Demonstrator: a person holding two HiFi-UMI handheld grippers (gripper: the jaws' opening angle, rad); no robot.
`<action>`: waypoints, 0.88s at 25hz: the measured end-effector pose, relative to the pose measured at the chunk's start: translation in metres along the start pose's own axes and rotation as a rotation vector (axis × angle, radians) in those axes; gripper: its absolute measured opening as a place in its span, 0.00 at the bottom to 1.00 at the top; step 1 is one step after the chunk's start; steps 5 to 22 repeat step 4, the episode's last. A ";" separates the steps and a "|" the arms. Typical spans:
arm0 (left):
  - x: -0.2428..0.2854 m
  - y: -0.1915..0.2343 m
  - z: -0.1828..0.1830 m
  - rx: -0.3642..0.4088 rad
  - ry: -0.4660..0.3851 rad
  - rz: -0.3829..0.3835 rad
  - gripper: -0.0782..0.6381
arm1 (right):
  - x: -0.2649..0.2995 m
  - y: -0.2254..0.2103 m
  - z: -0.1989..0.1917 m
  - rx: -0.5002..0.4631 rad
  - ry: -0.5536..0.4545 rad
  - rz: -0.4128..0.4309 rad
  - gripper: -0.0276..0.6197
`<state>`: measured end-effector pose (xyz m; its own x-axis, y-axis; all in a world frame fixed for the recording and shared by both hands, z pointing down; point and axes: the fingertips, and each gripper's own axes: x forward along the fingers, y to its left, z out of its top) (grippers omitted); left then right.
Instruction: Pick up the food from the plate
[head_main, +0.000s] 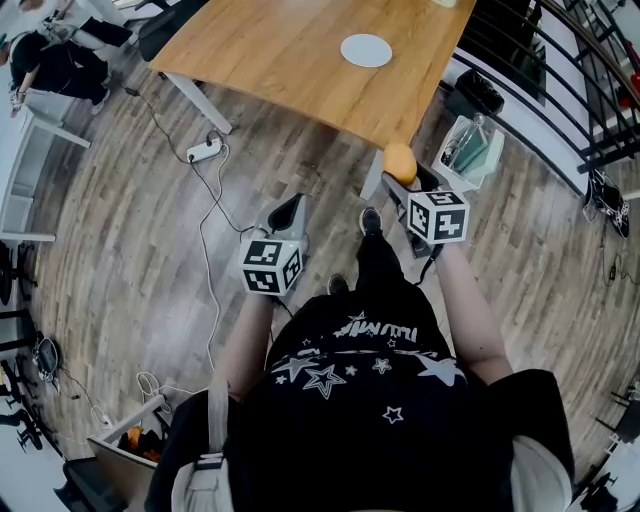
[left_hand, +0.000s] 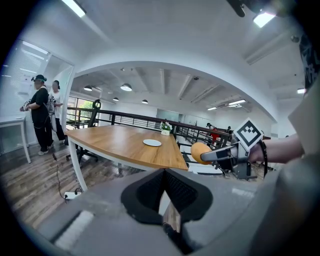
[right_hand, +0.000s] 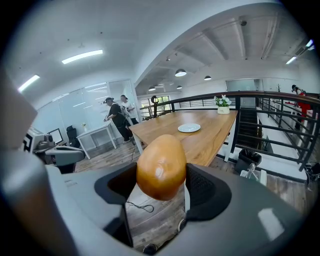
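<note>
Orange food (right_hand: 161, 167) clamped in right gripper (head_main: 402, 180), clear of 12-o'clock plate (head_main: 366, 50) | left gripper (head_main: 287, 212) closed, empty | pick-up looks done; next: steady grip.

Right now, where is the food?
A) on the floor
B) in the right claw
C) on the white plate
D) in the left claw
B: the right claw grips the orange-brown food, while the white plate on the table lies bare.
</note>
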<state>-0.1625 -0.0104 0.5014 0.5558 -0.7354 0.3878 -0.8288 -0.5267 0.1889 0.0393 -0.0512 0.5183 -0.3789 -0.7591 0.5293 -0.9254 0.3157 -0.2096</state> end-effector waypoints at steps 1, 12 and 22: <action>-0.001 0.000 0.000 -0.001 0.000 0.001 0.11 | 0.000 0.001 0.000 0.000 0.000 0.002 0.52; -0.003 0.001 0.000 -0.005 -0.001 0.004 0.11 | -0.002 0.003 0.000 -0.004 -0.002 0.006 0.52; -0.003 0.001 0.000 -0.005 -0.001 0.004 0.11 | -0.002 0.003 0.000 -0.004 -0.002 0.006 0.52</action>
